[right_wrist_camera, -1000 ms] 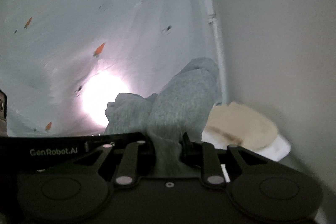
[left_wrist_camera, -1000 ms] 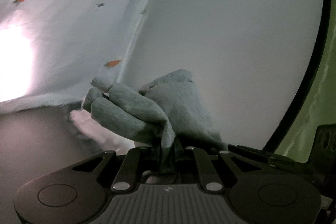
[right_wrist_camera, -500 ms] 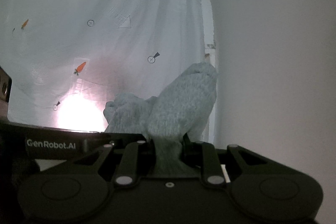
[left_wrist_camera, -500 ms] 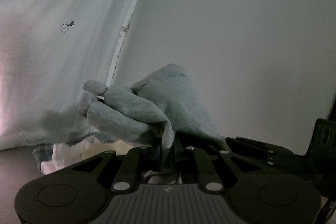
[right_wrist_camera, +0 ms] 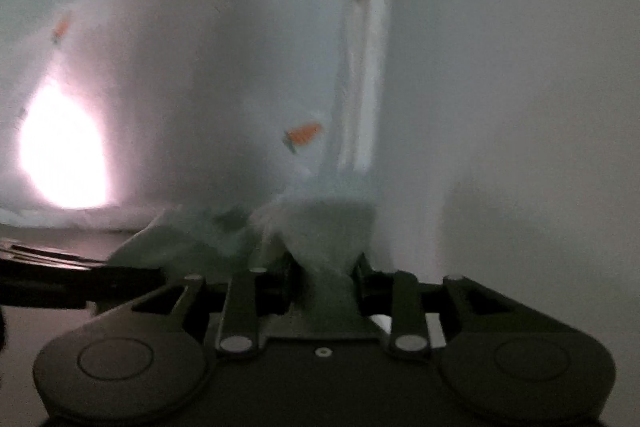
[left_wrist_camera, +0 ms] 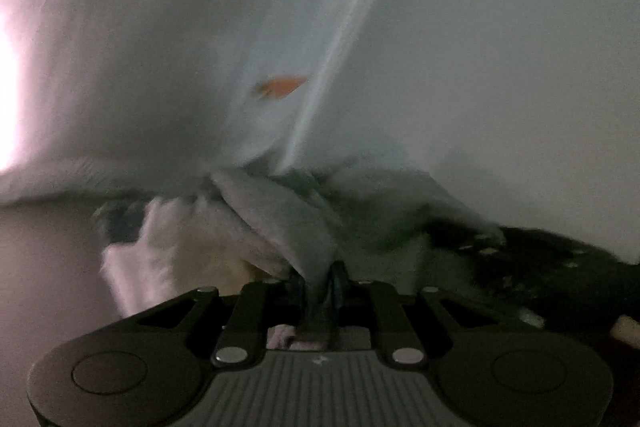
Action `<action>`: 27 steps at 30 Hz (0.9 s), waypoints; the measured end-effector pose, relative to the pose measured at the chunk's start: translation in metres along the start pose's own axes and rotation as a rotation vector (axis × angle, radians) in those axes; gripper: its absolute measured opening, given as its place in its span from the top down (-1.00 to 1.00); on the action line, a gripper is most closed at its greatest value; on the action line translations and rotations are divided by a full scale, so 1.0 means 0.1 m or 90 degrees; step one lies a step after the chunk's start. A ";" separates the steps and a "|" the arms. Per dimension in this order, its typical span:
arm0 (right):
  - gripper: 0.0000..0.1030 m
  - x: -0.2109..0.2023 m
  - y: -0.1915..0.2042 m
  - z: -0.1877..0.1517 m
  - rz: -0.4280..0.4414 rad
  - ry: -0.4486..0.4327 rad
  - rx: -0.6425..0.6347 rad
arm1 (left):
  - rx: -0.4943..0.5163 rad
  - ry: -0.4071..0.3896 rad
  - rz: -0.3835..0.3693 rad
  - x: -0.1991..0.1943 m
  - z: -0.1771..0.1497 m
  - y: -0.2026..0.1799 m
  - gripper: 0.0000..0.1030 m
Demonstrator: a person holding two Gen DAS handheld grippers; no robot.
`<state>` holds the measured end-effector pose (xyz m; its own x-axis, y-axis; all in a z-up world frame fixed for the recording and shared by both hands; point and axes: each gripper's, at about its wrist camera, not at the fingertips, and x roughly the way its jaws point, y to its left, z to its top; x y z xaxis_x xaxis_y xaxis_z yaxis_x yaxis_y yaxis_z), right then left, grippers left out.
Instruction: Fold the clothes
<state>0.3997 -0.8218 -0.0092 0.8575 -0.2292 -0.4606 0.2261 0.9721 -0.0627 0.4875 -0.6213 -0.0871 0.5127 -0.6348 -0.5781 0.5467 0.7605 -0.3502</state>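
Note:
Both frames are motion-blurred. My left gripper (left_wrist_camera: pixel 320 279) is shut on a fold of the grey garment (left_wrist_camera: pixel 288 223), which bunches just ahead of the fingers. My right gripper (right_wrist_camera: pixel 326 267) is shut on another part of the same grey garment (right_wrist_camera: pixel 328 227), which rises in a wad between the fingers. More grey cloth (right_wrist_camera: pixel 184 239) trails to the left in the right wrist view. The rest of the garment is hidden below the grippers.
A pale curtain with small orange carrot prints (left_wrist_camera: pixel 280 87) hangs close ahead, with a bright light patch (right_wrist_camera: pixel 60 151) through it. A white wall (right_wrist_camera: pixel 500 67) fills the right. A white and cream cloth heap (left_wrist_camera: pixel 180 255) lies on the dark surface (left_wrist_camera: pixel 44 267) at lower left.
Both grippers have swung quickly, still holding the grey garment. The bunched cloth has dropped lower ahead of the fingers, and the curtain and cloth heap now sit closer.

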 end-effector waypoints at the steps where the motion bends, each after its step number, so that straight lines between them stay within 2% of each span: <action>1: 0.17 0.01 0.00 -0.01 -0.009 -0.008 0.000 | -0.012 0.001 0.008 0.05 0.05 0.08 0.67; 2: 0.05 0.02 -0.01 -0.01 -0.018 -0.017 -0.001 | -0.016 -0.005 0.008 0.05 0.09 0.12 0.55; 3: 0.03 0.02 -0.01 -0.02 -0.025 -0.025 0.000 | -0.019 -0.013 0.007 0.05 0.12 0.15 0.55; 5: 0.03 0.00 -0.03 0.02 -0.023 -0.043 0.009 | -0.007 -0.036 0.011 0.03 0.15 0.16 0.53; 7: 0.07 -0.02 -0.06 0.01 -0.004 -0.053 0.022 | 0.025 -0.075 0.012 0.04 0.25 0.12 0.41; 8: 0.12 0.00 -0.07 0.01 0.010 -0.054 0.033 | 0.039 -0.083 0.007 0.04 0.26 0.08 0.25; 9: 0.13 0.03 -0.08 0.01 0.023 -0.052 0.045 | 0.053 -0.088 0.001 0.04 0.26 0.04 0.19; 12: 0.12 0.17 -0.11 -0.09 0.042 -0.012 0.078 | 0.081 -0.060 0.017 0.25 0.18 0.01 0.18; 15: 0.11 0.37 -0.09 -0.27 0.043 0.034 0.107 | 0.070 0.009 0.060 0.54 -0.03 0.14 0.18; 16: 0.07 0.40 -0.08 -0.33 0.040 0.044 0.116 | 0.064 0.031 0.070 0.62 -0.09 0.21 0.14; 18: 0.03 0.42 -0.05 -0.39 0.036 0.053 0.121 | 0.045 0.040 0.065 0.65 -0.14 0.30 0.00; 19: -0.02 0.40 -0.02 -0.38 0.033 0.054 0.116 | 0.036 0.042 0.062 0.66 -0.15 0.35 0.00; 23: -0.61 0.30 0.09 -0.29 0.012 0.054 0.109 | 0.063 0.014 0.063 0.52 -0.05 0.35 -0.16; 25: -0.67 0.19 0.16 -0.27 -0.005 0.047 0.107 | 0.083 -0.017 0.055 0.28 -0.03 0.31 -0.35; 27: -0.75 0.05 0.23 -0.25 -0.013 0.038 0.107 | 0.090 -0.048 0.044 0.03 -0.03 0.33 -0.67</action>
<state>0.3978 -0.7992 -0.0350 0.8245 -0.2400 -0.5124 0.3208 0.9443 0.0738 0.5046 -0.5980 -0.1027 0.5975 -0.5938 -0.5389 0.5936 0.7793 -0.2005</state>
